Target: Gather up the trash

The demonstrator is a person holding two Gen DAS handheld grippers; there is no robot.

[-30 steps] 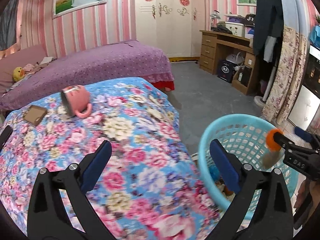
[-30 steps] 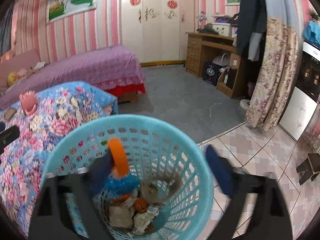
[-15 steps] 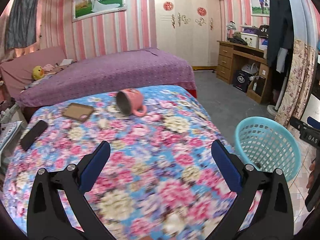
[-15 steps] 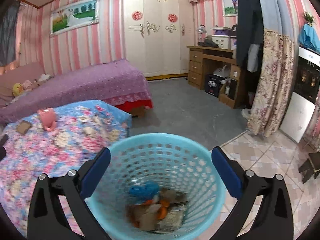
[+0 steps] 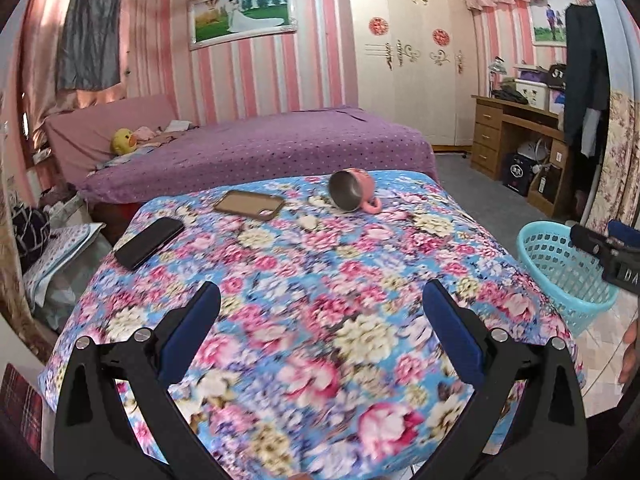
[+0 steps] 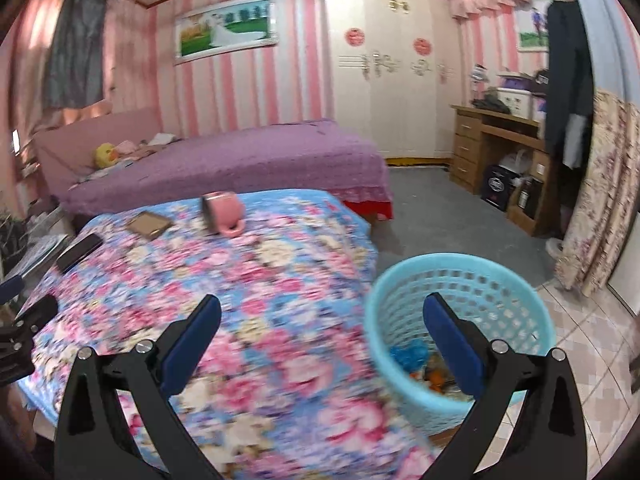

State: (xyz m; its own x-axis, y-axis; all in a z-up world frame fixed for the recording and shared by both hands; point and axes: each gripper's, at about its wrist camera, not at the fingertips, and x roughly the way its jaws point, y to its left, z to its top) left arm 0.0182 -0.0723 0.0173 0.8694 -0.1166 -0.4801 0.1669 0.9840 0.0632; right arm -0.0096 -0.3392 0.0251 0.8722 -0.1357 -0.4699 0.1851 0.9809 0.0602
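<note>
Both sets of jaws stand wide apart and hold nothing: the left gripper (image 5: 320, 312) hangs over the near part of the floral-covered table (image 5: 280, 280), and the right gripper (image 6: 322, 322) sits over the table's right edge with one blue pad in front of the basket (image 6: 460, 280).

That turquoise basket stands upright on the floor just beside the table's right side, mouth up, and some trash (image 6: 412, 354) already lies in its bottom: a blue crumpled piece and orange scraps.

By my reading, a drop-off is done and the step in hand is the search for more trash. What is left on the table does not look like rubbish. The pink mug (image 5: 354, 196) lies tipped on its side at the far end; its long axis runs front to back, with the mouth toward the left camera and slightly left and the handle resting on the cloth. A brown phone case (image 5: 250, 205) and a dark phone (image 5: 149, 242) lie flat to the left, long axes angled across the table.

The next move calls for a scan of the table; if nothing counts as trash, the task is near its end.
</note>
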